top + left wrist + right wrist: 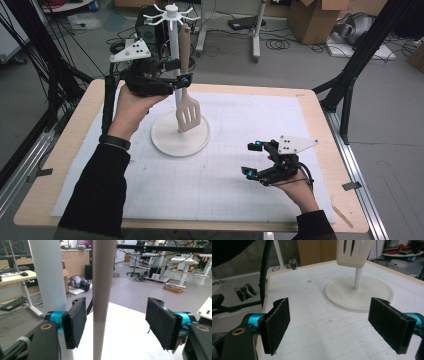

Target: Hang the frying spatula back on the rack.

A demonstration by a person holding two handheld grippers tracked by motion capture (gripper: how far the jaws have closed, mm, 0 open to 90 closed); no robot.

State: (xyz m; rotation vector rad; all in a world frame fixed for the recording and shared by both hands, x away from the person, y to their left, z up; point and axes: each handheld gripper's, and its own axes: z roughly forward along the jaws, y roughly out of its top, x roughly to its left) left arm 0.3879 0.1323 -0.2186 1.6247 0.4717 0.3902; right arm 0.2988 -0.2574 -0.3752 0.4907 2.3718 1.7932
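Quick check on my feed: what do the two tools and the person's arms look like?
Both tools, left tool and right tool, are black with teal knobs behind black padded jaws, each topped by a grey three-cornered plate with dots. Black sleeves; a black wristband on the left.

Cardboard box (314,19) and cables (276,44) on grey floor (380,100)

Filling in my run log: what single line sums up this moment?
left gripper: open around beige slotted spatula handle, hanging on white rack | right gripper: open, empty, low over white mat
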